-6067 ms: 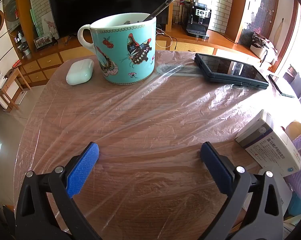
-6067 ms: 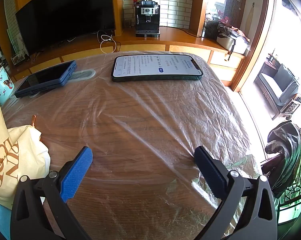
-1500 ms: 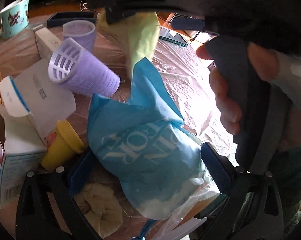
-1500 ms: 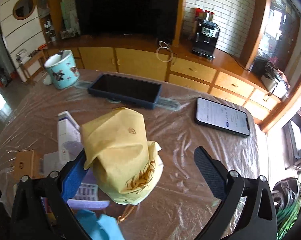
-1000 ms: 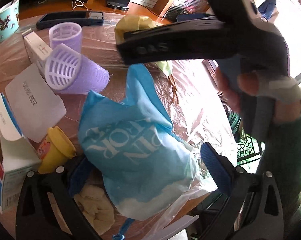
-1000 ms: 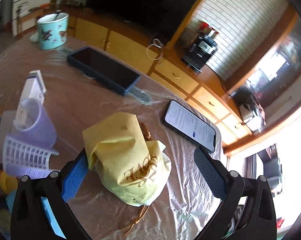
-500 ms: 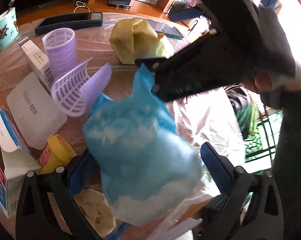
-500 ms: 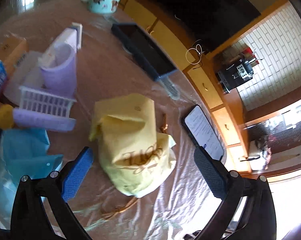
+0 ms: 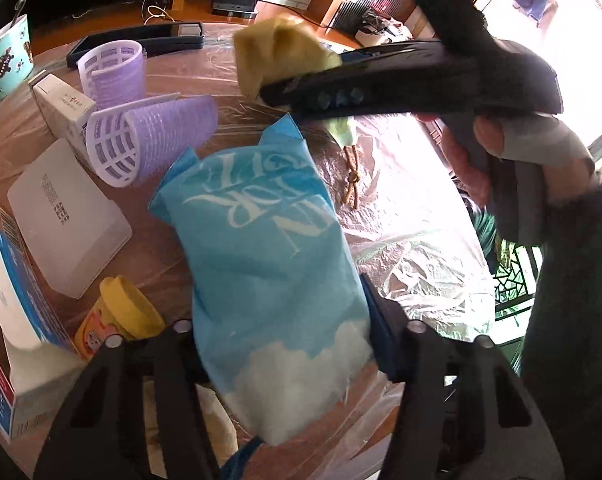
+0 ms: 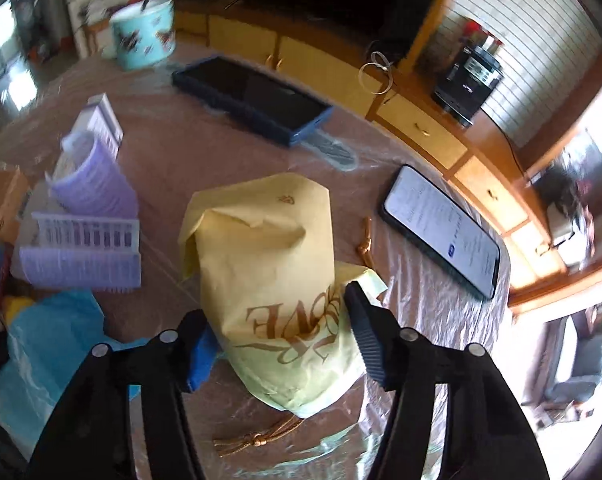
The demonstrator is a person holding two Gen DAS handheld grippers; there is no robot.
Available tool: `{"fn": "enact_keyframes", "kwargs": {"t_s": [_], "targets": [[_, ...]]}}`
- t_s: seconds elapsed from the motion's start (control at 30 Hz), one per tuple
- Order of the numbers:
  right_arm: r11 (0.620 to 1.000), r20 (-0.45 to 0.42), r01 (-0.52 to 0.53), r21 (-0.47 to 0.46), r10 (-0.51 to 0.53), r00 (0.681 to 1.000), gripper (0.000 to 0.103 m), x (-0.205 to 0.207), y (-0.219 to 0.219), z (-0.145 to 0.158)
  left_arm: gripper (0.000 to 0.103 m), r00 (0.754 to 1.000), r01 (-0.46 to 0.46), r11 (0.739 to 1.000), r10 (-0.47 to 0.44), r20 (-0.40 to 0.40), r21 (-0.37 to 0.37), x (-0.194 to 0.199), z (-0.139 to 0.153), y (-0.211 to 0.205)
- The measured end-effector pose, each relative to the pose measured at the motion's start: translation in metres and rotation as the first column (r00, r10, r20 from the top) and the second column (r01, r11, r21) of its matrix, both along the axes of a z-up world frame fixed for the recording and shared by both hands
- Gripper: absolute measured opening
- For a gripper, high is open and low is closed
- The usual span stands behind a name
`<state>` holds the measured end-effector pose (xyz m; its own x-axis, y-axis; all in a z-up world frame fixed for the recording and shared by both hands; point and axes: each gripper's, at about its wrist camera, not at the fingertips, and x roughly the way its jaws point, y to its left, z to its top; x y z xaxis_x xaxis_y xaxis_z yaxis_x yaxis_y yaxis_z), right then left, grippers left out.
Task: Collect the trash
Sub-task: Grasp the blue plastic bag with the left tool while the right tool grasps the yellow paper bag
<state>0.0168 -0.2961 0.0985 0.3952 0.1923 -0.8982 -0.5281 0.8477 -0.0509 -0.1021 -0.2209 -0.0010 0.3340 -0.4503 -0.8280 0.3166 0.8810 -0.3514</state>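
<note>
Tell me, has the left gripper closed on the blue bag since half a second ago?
Yes. The left gripper now squeezes the blue bag between its pads; before, both pads stood wide apart beside it, while the yellow tub kept its place.

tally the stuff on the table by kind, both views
Bags: 2, blue bag, yellow bag
Purple baskets: 2
Boxes and cartons: 4
Yellow tub: 1
Mug: 1
Tablet: 1
Phone: 1
Total: 12

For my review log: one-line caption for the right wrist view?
Right gripper closed around a yellow paper bag on the plastic-covered table.
</note>
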Motion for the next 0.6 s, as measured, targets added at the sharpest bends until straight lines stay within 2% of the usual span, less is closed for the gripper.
{"fn": "enact_keyframes", "kwargs": {"t_s": [0.17, 0.3, 0.4, 0.6], "targets": [[0.97, -0.003, 0.139, 0.202, -0.141, 0.99, 0.048, -0.014, -0.031, 0.02, 0.053, 0.997, 0.025, 1.0, -0.024, 0.072, -0.015, -0.011, 0.014, 0.001], [0.945, 0.053, 0.204, 0.255, -0.224, 0.973, 0.048, -0.036, -0.042, 0.034, 0.053, 0.985, 0.041, 0.999, -0.037, 0.17, -0.023, -0.025, 0.034, 0.005], [0.918, 0.065, 0.258, 0.301, -0.289, 0.955, 0.048, -0.042, -0.049, 0.045, 0.053, 0.977, 0.032, 0.999, -0.024, 0.212, -0.038, -0.03, 0.044, 0.012], [0.896, 0.11, 0.306, 0.323, -0.357, 0.928, 0.048, -0.058, -0.05, 0.062, 0.053, 0.949, -0.006, 0.996, 0.033, 0.315, -0.084, -0.04, 0.069, 0.036]]}}
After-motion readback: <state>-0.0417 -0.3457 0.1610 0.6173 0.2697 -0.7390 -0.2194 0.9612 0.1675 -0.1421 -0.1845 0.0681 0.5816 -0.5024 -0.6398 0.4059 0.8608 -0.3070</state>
